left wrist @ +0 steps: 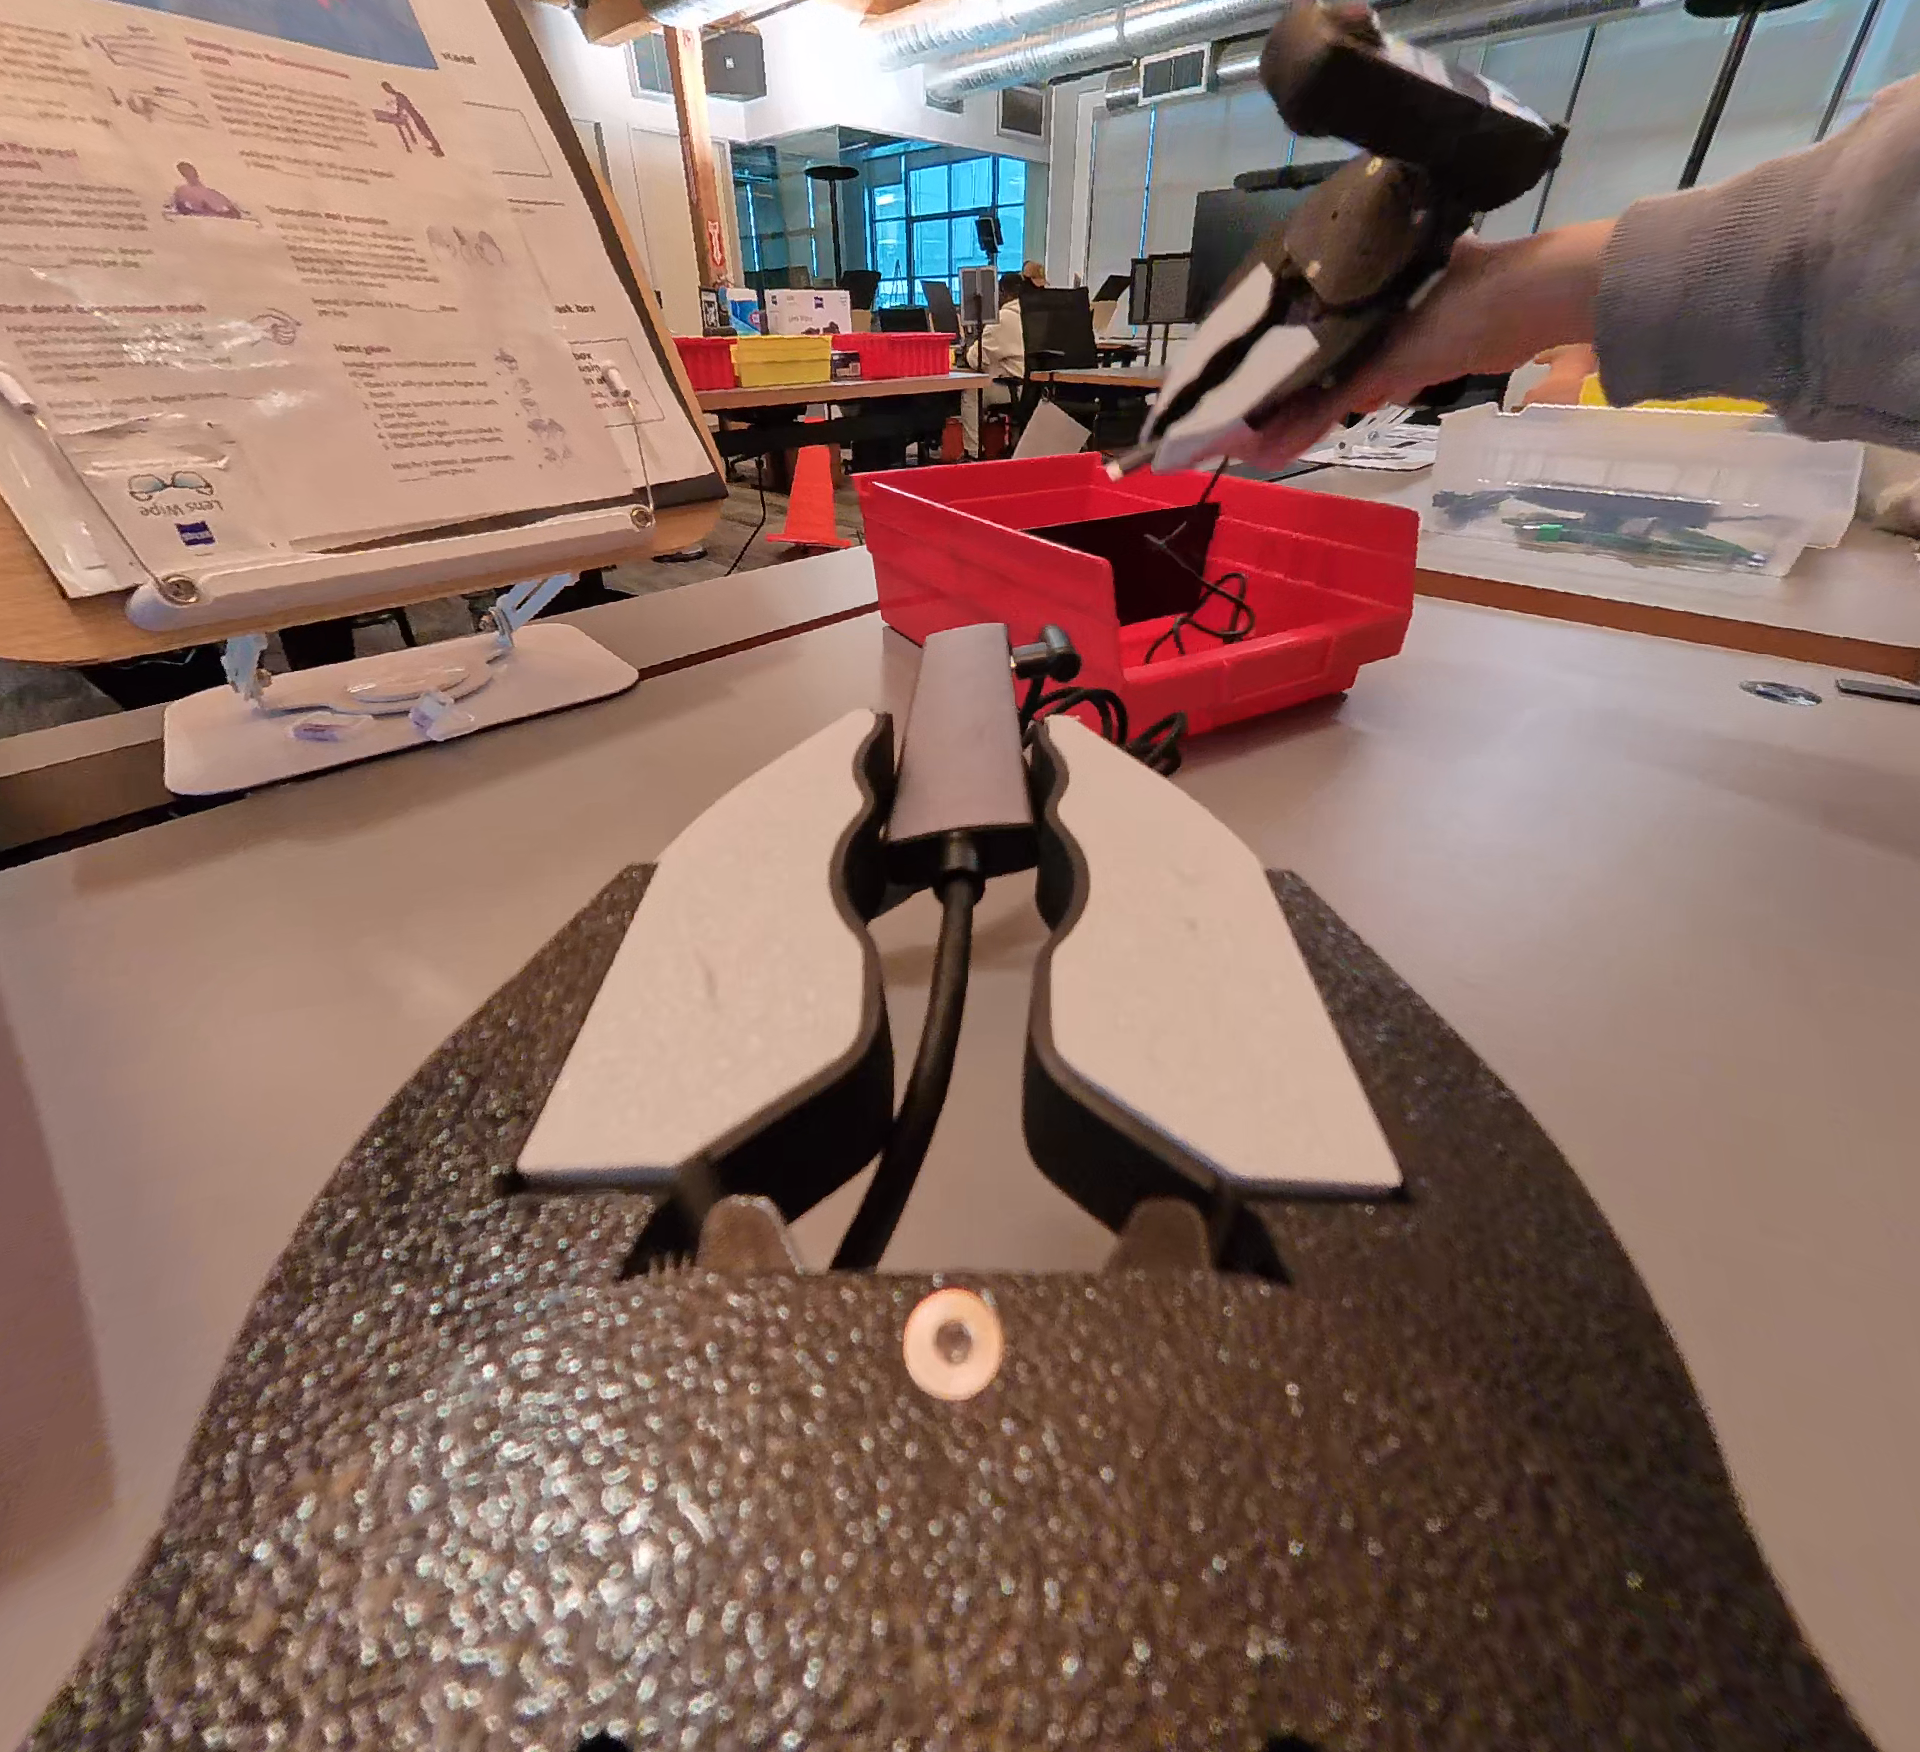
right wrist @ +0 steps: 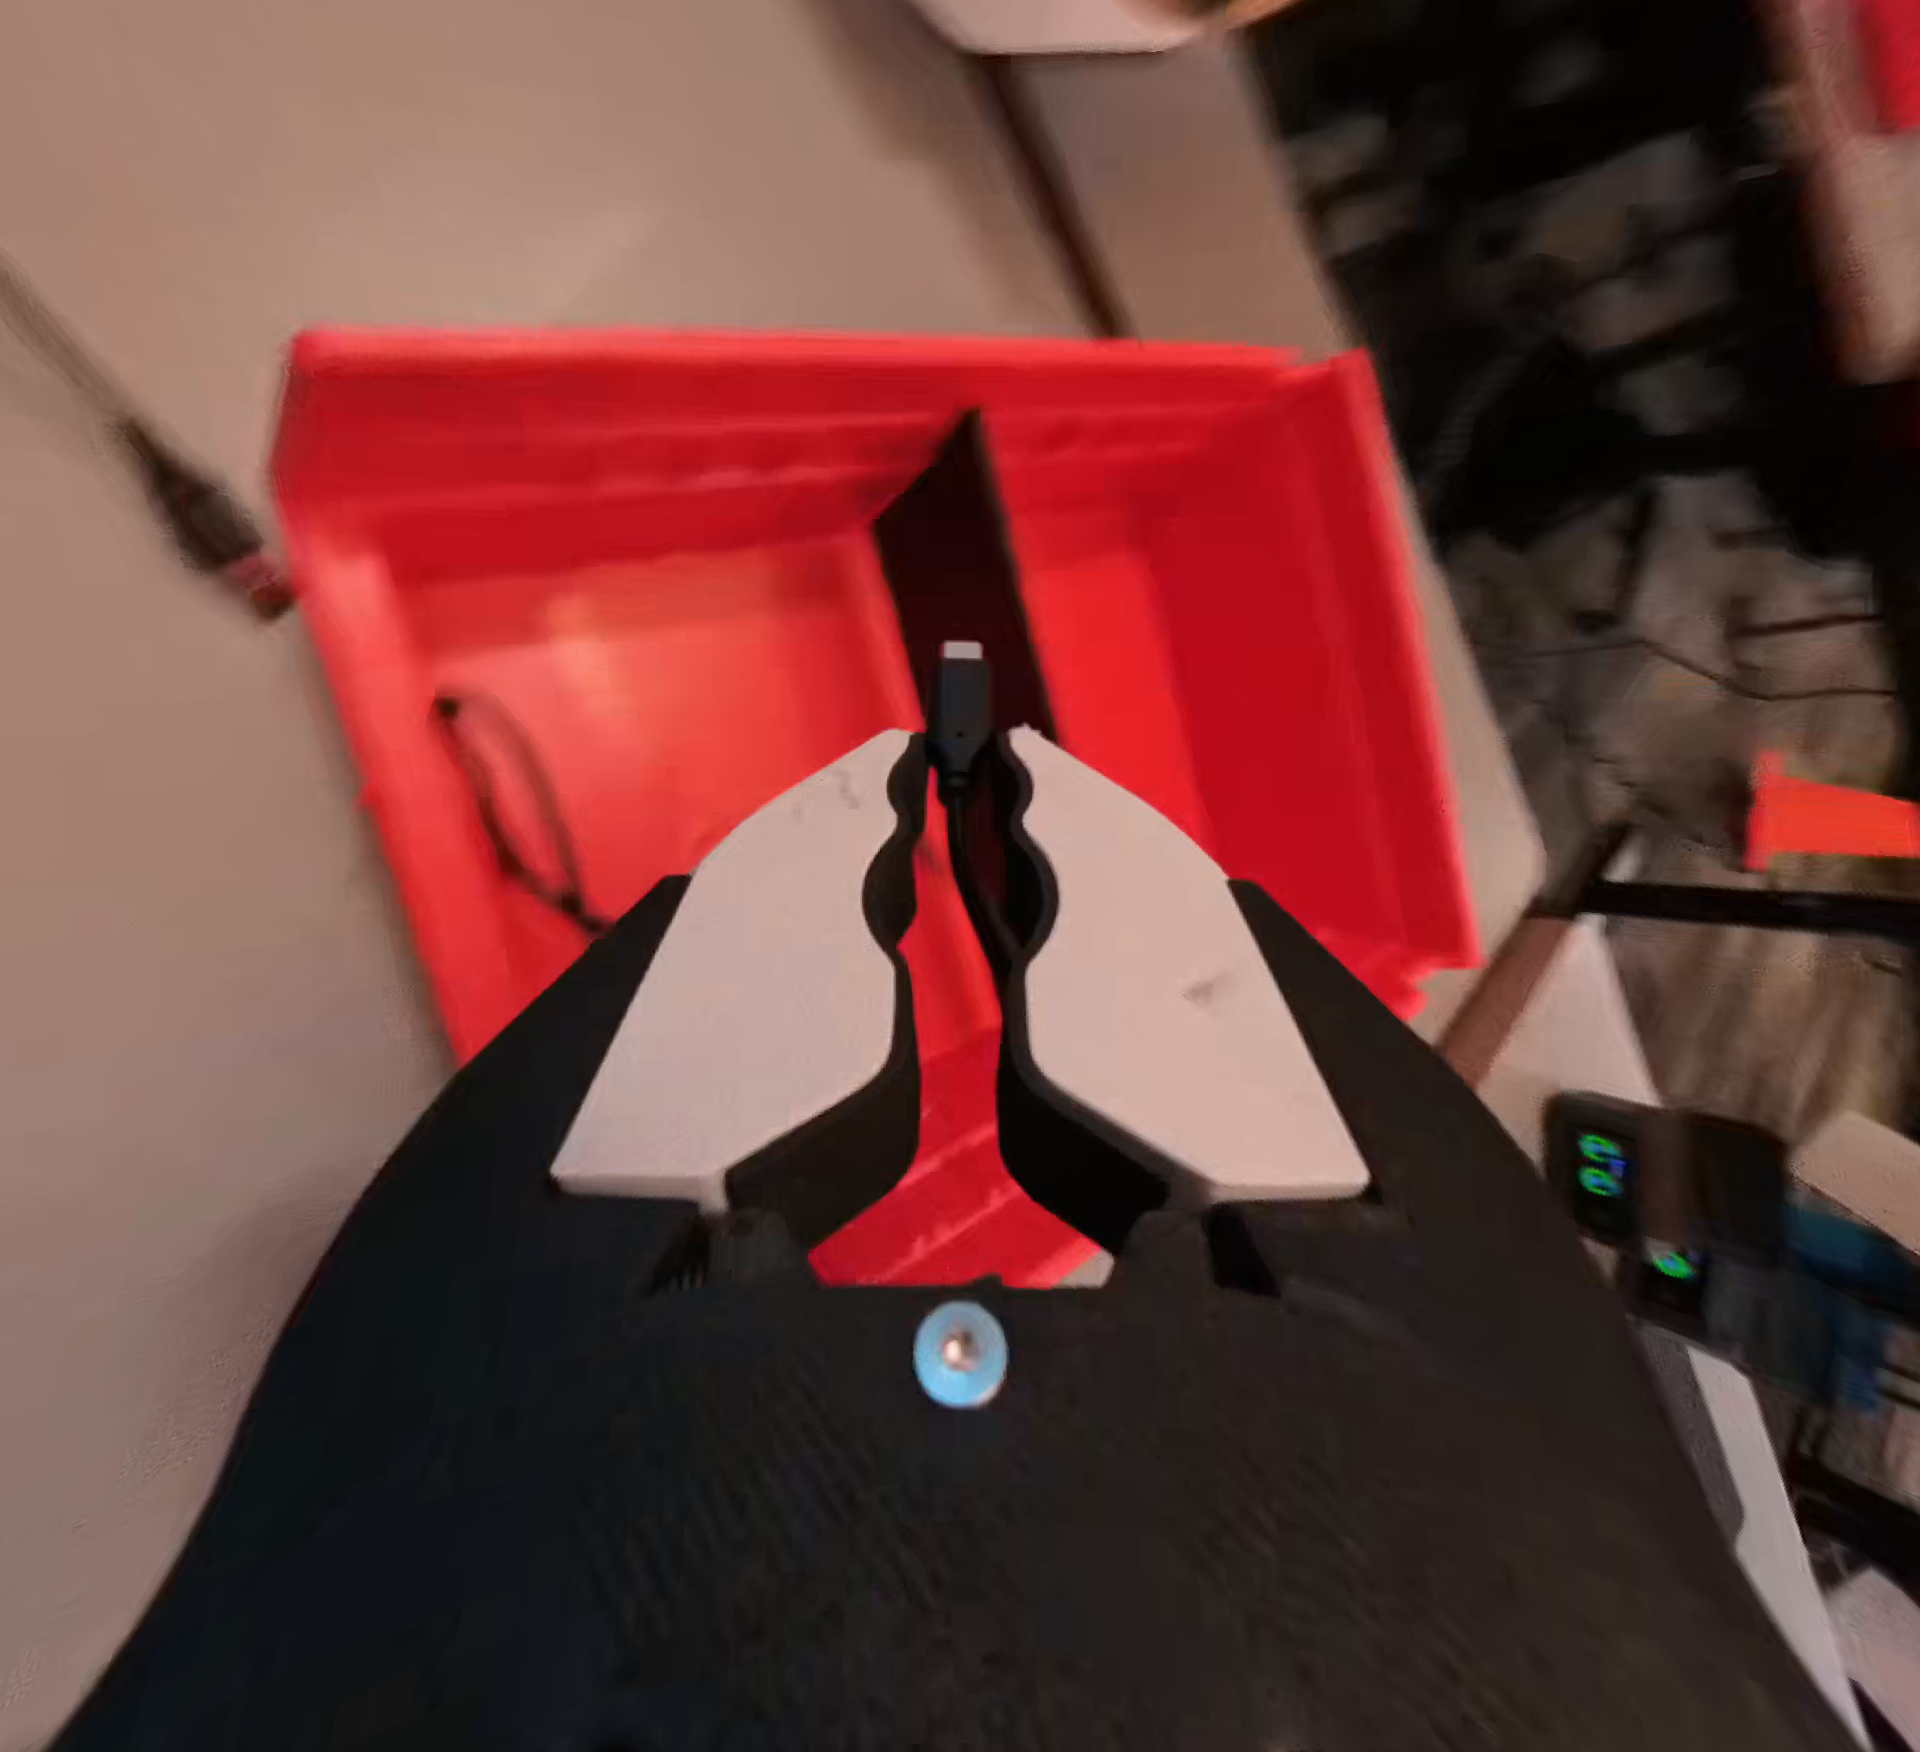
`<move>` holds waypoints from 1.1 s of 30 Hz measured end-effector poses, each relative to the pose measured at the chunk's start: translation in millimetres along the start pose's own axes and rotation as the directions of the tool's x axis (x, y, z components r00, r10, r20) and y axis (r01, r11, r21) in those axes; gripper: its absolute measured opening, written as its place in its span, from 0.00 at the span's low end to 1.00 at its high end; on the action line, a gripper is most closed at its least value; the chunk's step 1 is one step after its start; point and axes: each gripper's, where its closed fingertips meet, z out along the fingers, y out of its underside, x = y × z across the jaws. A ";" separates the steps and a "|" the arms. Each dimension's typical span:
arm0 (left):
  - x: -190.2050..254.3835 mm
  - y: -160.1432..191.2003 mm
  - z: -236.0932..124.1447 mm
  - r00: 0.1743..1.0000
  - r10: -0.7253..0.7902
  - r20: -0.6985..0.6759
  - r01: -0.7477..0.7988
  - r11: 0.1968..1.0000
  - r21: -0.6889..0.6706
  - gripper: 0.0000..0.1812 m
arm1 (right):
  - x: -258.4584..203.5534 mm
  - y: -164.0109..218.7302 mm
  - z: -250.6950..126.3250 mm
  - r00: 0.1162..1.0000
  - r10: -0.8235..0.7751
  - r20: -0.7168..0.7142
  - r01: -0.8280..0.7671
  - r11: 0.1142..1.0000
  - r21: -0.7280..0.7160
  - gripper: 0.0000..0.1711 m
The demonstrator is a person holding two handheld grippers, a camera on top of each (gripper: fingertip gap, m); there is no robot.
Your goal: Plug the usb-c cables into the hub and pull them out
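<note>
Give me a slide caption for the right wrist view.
Right gripper shut on a USB-C cable, plug forward, above the red bin.

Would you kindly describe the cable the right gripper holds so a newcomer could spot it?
Find the red bin on the grey table. Above it, the right gripper pinches a thin black USB-C cable, silver tip forward. The other cables lie loose.

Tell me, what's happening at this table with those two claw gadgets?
A person is working two handheld grippers on a cable-plugging exercise. The left gripper is clamped on a grey USB hub resting on the table. The right gripper pinches a black USB-C cable just behind its plug, held above a red bin that holds more black cable. That plug is not yet in the hub.
</note>
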 end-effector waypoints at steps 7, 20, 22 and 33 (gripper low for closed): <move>2.3 4.9 2.7 1.000 -0.023 -0.016 0.023 1.000 -0.005 0.13 | -21.6 26.3 5.8 0.976 0.202 0.079 -0.191 0.973 -0.128 0.27; 9.1 1.8 0.7 0.993 0.115 -0.012 -0.114 0.993 0.022 0.13 | -207.4 -162.5 -69.8 0.833 0.490 0.258 -0.540 0.613 0.577 0.22; 12.2 -1.0 -0.1 0.984 0.177 -0.001 -0.177 0.984 0.029 0.13 | -219.2 -168.1 -59.3 0.829 0.496 0.257 -0.547 0.630 0.550 0.22; 34.2 -24.4 -6.2 0.944 0.326 0.053 -0.331 0.933 0.142 0.13 | -229.8 -186.4 -64.3 -0.081 0.370 0.925 -0.970 -0.244 0.013 0.11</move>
